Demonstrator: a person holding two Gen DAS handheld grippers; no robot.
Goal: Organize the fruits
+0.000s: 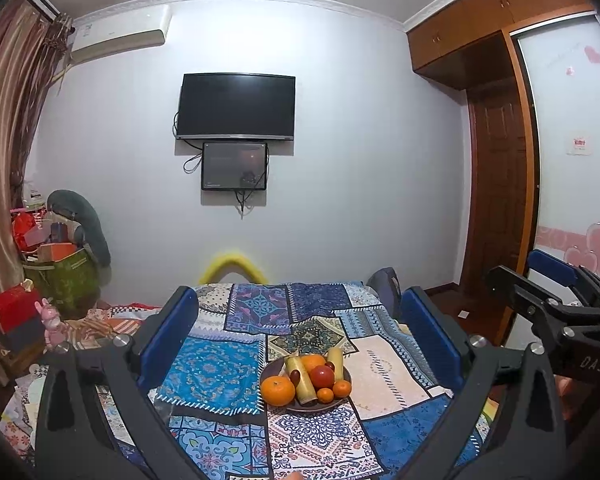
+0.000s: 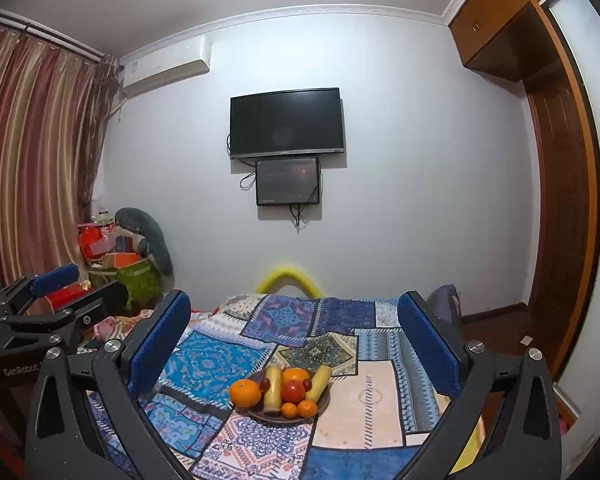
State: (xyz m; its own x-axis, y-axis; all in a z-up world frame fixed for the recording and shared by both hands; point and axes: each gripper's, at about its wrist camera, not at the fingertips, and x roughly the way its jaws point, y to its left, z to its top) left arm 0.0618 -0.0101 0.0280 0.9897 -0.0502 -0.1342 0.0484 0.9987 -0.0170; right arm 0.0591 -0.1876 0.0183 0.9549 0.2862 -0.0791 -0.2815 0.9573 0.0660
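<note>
A dark plate of fruit sits on the patchwork tablecloth. It holds a big orange, small oranges, a red apple, and two yellow sugarcane pieces. My left gripper is open and empty, held above and short of the plate. My right gripper is open and empty, also short of the plate. Each gripper shows at the edge of the other's view, the right one and the left one.
A TV and a smaller screen hang on the far wall. Boxes and bags pile up at the left by the curtain. A wooden door and wardrobe stand at the right. A yellow chair back rises behind the table.
</note>
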